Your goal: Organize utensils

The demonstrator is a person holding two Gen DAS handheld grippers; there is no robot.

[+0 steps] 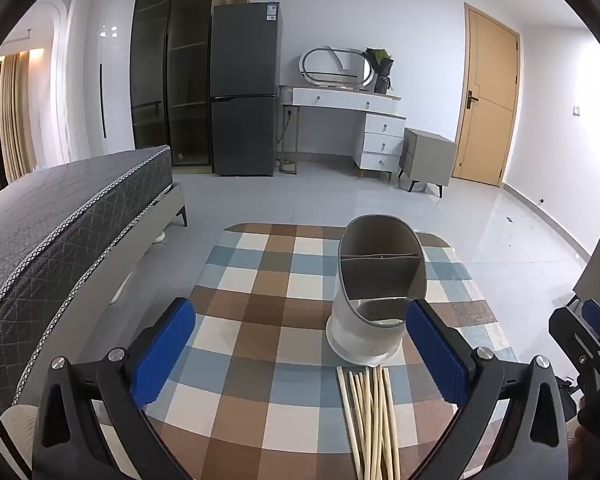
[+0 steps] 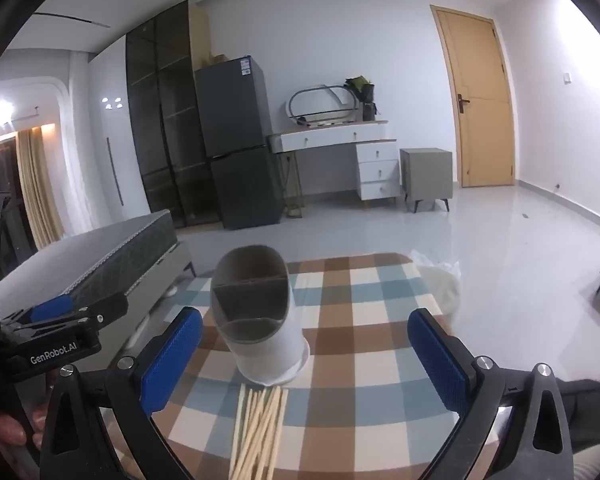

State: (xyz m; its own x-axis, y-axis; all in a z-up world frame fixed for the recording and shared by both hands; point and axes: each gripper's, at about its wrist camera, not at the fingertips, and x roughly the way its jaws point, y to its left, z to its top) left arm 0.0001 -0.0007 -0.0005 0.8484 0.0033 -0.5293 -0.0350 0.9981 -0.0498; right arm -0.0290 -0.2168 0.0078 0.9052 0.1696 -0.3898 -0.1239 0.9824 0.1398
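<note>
Left wrist view: The left tool (image 1: pixel 300 344) hangs above the checked tabletop (image 1: pixel 260 300) with its two blue pads (image 1: pixel 162 354) set wide apart and nothing between them. A white utensil holder (image 1: pixel 374 292) stands upright on the tabletop, ahead and right of centre. Its grey interior is split by dividers into compartments; the ones that show hold no utensils. A bundle of pale chopsticks (image 1: pixel 372 420) lies flat on the tabletop just in front of the holder base, tips nearly touching it. The right tool (image 1: pixel 592 328) shows at the right edge; its jaw state cannot be told here.

Right wrist view: The right tool (image 2: pixel 304 356) is held over the same tabletop (image 2: pixel 360 320), pads (image 2: pixel 440 364) spread apart and unloaded. The utensil holder (image 2: pixel 256 312) stands ahead, left of centre, compartments bare. The chopsticks (image 2: pixel 260 428) lie just before its base. The left tool (image 2: pixel 56 316) appears at the left edge.
</note>
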